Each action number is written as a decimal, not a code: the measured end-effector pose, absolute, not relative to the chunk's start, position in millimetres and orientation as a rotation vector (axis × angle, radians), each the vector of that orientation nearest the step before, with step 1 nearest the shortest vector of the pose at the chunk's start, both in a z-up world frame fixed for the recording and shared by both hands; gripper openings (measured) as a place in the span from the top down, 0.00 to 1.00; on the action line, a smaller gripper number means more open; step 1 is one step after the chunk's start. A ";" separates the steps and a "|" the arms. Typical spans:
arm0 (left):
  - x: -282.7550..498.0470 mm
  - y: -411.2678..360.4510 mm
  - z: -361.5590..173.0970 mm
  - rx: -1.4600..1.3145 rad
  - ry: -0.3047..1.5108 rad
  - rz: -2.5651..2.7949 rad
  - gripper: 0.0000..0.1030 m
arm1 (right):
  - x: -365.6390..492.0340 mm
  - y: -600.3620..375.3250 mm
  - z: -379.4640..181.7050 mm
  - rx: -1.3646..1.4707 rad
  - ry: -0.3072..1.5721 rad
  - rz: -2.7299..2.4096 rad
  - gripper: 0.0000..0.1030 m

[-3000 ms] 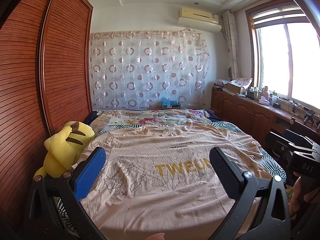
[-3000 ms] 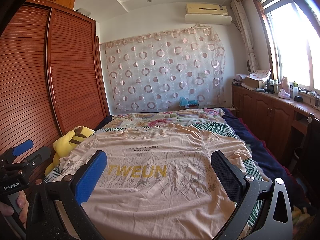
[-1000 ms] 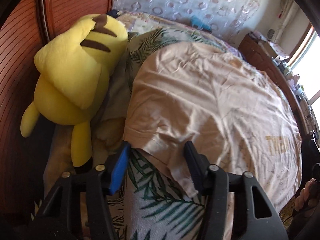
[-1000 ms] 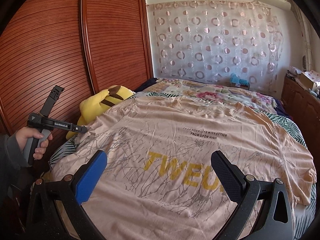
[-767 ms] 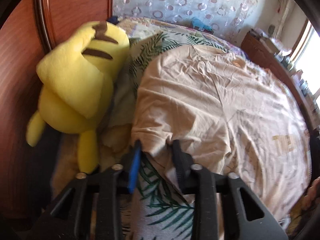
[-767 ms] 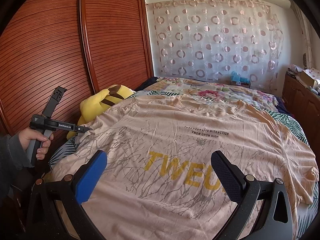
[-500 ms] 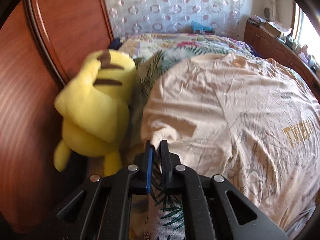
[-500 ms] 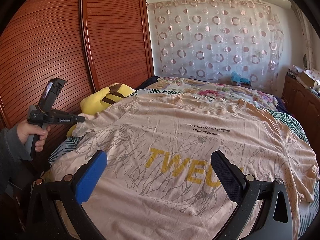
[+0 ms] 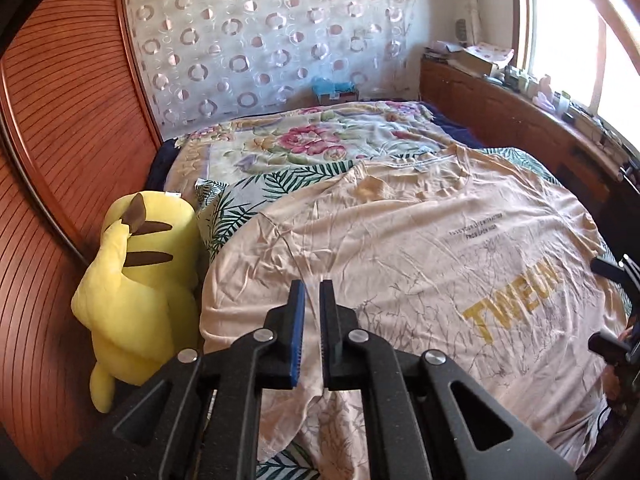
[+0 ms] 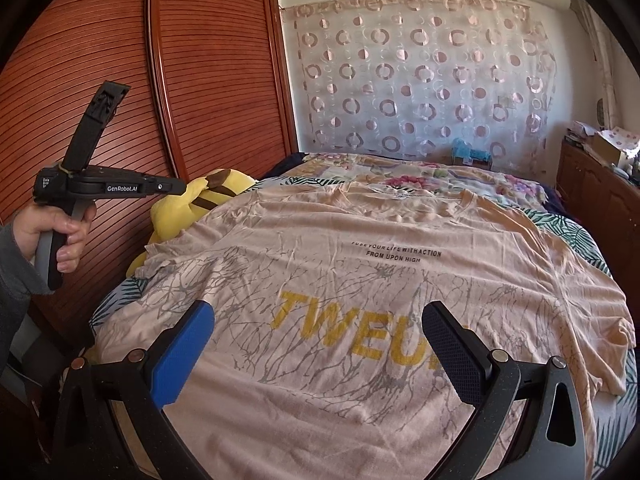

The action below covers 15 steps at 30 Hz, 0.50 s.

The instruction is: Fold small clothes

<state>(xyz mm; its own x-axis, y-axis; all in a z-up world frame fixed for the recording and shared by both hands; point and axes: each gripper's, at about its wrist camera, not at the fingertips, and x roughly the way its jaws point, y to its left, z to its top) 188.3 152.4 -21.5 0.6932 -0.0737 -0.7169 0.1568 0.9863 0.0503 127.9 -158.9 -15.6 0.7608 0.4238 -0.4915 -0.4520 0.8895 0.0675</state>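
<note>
One peach T-shirt (image 10: 360,264) printed "TWEUN" lies spread across the bed (image 9: 304,148); its near hem is cut off by the lower edge of both views. The left claw (image 9: 311,312) is pinched nearly shut on the shirt's left sleeve, the cloth bunching out below the pads. The right claw (image 10: 316,340) stands wide, empty, above the shirt. One yellow plush toy (image 9: 132,280) sits between bed and wardrobe (image 10: 100,60), partly hidden behind the shirt's edge in the right wrist view.

The T-shirt (image 10: 360,280) at the frame's centre reads "TWEU", cut off by a finger, below "FUSE YOUR LIFE WITH ACTION FROM UPON HIGH". The left gripper (image 10: 120,188), at left, reads "GenRobot.AI".
</note>
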 end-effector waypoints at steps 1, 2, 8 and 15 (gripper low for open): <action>189.1 153.9 -23.0 0.112 0.805 -0.127 0.90 | 127.3 -159.1 -15.6 -0.056 0.520 0.479 0.00; 188.5 159.4 -26.8 0.109 0.822 -0.122 0.85 | 126.3 -159.4 -15.9 -0.055 0.520 0.481 0.00; 175.4 204.0 -52.2 0.050 0.891 -0.065 0.42 | 122.8 -155.8 -18.0 -0.051 0.518 0.504 0.00; 165.8 242.2 -87.0 -0.036 0.975 0.002 0.41 | 121.7 -150.6 -17.3 -0.066 0.510 0.519 0.00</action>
<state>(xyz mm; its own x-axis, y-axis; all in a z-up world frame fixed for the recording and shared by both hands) 165.8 242.2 -87.0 0.5615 -0.0151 -0.8274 -0.0178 0.9994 -0.0303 121.7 -150.6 -17.3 0.7471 0.4579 -0.4818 -0.4899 0.8692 0.0665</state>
